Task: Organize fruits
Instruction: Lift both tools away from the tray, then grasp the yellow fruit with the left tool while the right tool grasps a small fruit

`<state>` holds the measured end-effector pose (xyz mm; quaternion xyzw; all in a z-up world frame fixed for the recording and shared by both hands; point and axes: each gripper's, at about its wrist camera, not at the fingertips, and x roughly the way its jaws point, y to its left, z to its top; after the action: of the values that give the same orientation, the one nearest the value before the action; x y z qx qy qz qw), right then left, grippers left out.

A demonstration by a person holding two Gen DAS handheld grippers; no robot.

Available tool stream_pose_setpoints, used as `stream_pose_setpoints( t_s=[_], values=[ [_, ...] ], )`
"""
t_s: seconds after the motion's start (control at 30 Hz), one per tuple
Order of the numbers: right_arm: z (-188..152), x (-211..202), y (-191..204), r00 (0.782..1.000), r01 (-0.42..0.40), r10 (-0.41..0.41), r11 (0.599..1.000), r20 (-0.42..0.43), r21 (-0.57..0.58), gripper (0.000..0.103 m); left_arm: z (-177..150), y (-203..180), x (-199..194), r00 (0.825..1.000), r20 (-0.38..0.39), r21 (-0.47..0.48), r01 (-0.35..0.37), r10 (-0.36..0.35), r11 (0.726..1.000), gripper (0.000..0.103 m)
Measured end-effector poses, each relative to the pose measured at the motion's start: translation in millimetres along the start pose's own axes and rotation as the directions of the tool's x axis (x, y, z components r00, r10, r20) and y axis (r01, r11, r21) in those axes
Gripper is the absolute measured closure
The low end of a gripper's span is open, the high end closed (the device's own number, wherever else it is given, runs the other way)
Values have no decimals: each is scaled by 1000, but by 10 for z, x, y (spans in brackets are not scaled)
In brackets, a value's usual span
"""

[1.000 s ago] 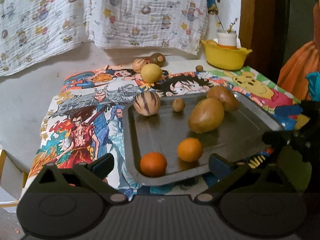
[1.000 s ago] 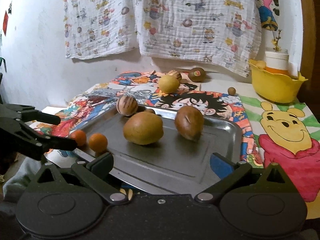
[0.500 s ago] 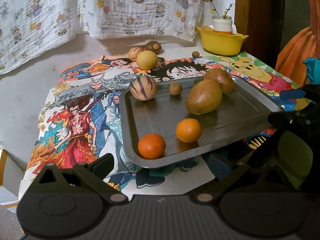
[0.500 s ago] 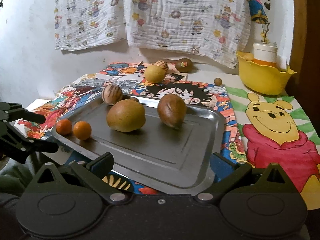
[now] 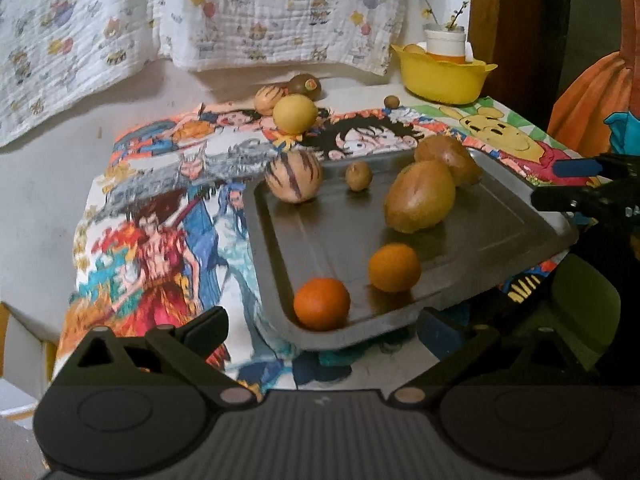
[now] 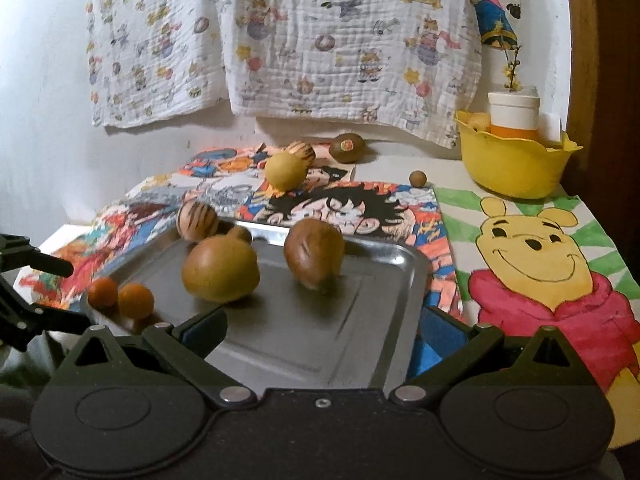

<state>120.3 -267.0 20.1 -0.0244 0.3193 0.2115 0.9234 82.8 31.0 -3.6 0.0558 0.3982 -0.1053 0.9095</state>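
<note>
Since a second ago both claws have drawn back and risen, so the metal tray (image 5: 500, 236) sits lower and fuller in each view. Left claw (image 5: 320, 328) and right claw (image 6: 322, 330) both gape apart, empty, hovering at the tray's near edge. Two oranges (image 5: 394, 268), a striped fruit (image 5: 294, 176) and two brown fruits (image 6: 314, 256) lie on the tray; a yellow fruit (image 5: 295, 114) rests on the counter (image 5: 48, 184) beyond. No writing is legible.

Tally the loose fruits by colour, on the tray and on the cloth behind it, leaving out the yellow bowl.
Orange: 2
Large brown: 2
Striped tan: 2
Small brown round: 2
Yellow: 1
Dark brown with sticker: 1
Total: 10
</note>
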Motion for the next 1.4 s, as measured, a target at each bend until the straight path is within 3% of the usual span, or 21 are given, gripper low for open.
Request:
stream_pose_setpoints(
  t_s=[0.23,0.47,0.73,0.97,1.4],
  values=[
    [224,193,-60,1000,-7,8,1000,4,-11,1,284,64,-2,999,32,34,-23,22,999,0],
    [476,410,-204,1000,-4,4,1000,-3,-12,1,702,268,208,998,42,-41,-51,53,998,1],
    [937,815,-460,999,41,-41,999,-36,2,1,1271,435,683,998,30,-151,-44,49,988,1],
    [1318,1301,-705,998,59,-59,998,-20,-15,1,1684,432,1210,1000,3,-154,-7,8,988,1],
    [1464,2201,-954,997,47,-50,997,-55,-67,1,1999,353,1997,998,-59,-138,-5,-3,990,1]
  ],
)
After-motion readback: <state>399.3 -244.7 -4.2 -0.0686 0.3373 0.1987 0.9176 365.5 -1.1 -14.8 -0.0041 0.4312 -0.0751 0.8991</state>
